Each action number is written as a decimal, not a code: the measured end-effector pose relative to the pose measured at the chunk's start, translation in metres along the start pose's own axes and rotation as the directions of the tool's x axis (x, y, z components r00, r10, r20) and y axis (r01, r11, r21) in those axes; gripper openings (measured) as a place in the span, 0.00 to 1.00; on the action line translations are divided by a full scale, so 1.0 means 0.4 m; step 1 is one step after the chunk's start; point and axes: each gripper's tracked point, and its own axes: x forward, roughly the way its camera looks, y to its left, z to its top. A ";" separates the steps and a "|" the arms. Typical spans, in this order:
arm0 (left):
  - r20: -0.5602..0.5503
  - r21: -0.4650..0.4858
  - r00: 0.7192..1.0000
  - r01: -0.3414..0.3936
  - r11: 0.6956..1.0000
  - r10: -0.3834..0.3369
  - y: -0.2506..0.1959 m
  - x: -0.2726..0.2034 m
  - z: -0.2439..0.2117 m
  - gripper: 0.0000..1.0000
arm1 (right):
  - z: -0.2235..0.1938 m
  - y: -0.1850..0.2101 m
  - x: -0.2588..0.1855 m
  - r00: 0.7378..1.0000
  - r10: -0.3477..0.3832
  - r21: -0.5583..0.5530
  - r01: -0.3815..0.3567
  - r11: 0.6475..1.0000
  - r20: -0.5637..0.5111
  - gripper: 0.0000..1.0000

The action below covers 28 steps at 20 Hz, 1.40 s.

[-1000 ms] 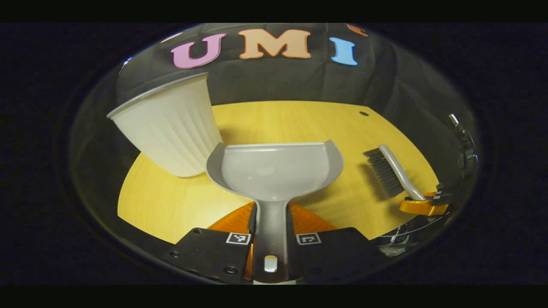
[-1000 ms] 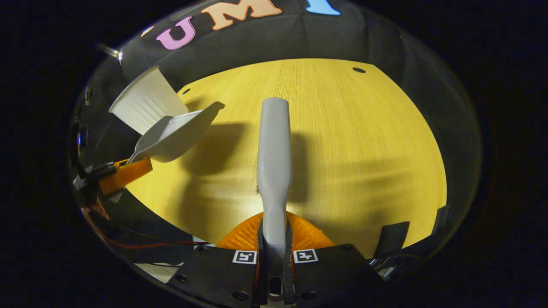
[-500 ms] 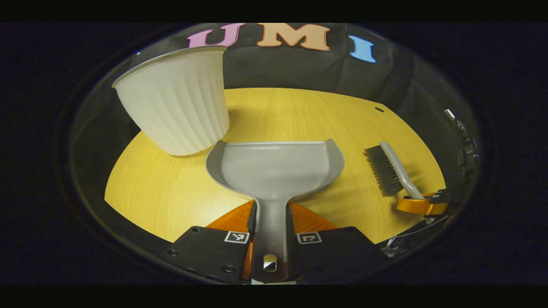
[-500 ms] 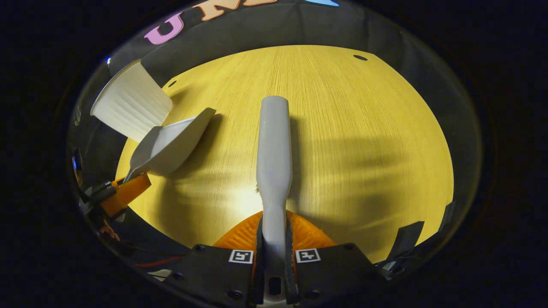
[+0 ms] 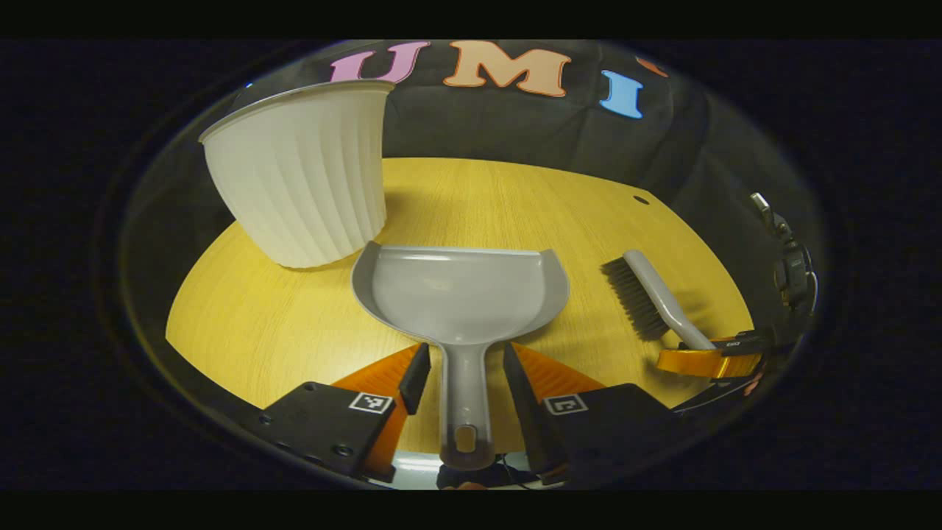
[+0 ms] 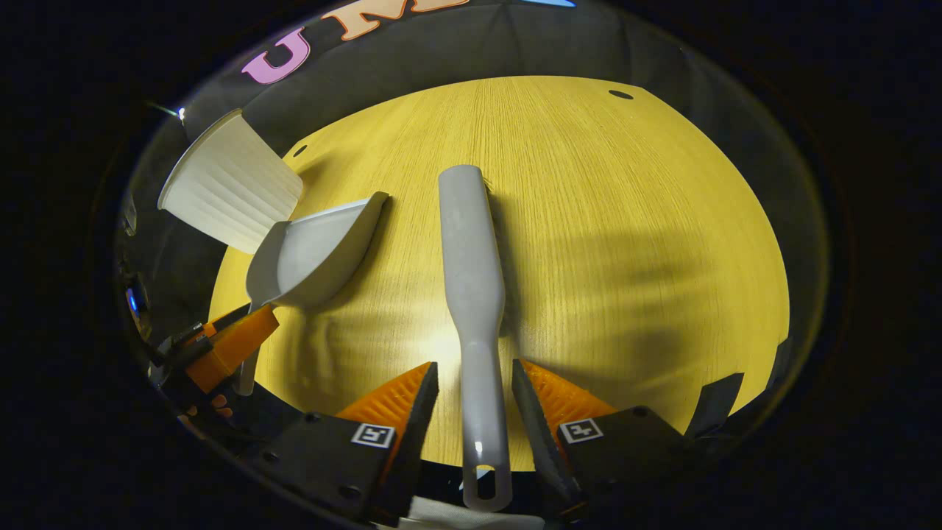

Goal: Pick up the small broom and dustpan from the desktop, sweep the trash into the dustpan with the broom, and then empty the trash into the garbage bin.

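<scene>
Both tools lie flat on the yellow tabletop [image 6: 625, 221], each with its handle running back between a spread pair of orange fingers that no longer grasp it. In the left gripper view, the left gripper [image 5: 460, 383] stands released around the grey dustpan [image 5: 460, 294], whose long axis points straight ahead from the fingers, its mouth facing away and its handle end between the fingertips. The white ribbed garbage bin [image 5: 302, 184] stands upright just beyond the pan's left corner; whether they touch cannot be told. In the right gripper view, the right gripper [image 6: 475, 397] is likewise unclenched either side of the small broom [image 6: 471, 280], which lies lengthwise along the line of the fingers, head far, hanging loop near. No trash is visible on the wood, and the pan looks empty, so the sweeping and emptying appear finished. Each tool lies nearest the hand that flanks it; judging by that, any coming move is a straight pull back along the handle's axis, clear of the handle.
</scene>
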 end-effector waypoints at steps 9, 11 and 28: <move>0.413 0.056 0.909 0.026 0.998 -0.047 -0.034 -0.254 0.223 0.97 | 0.107 0.062 -0.250 0.927 0.117 -0.016 -0.119 0.993 0.357 1.00; 0.549 0.066 0.835 0.006 0.998 -0.041 -0.023 -0.367 0.318 0.96 | 0.172 0.102 -0.379 0.810 0.135 -0.071 -0.115 0.991 0.571 0.99; 0.844 0.145 0.535 -0.139 0.980 -0.049 -0.066 -0.739 0.454 0.95 | 0.142 0.215 -0.818 0.216 0.066 -0.095 0.131 0.987 0.974 1.00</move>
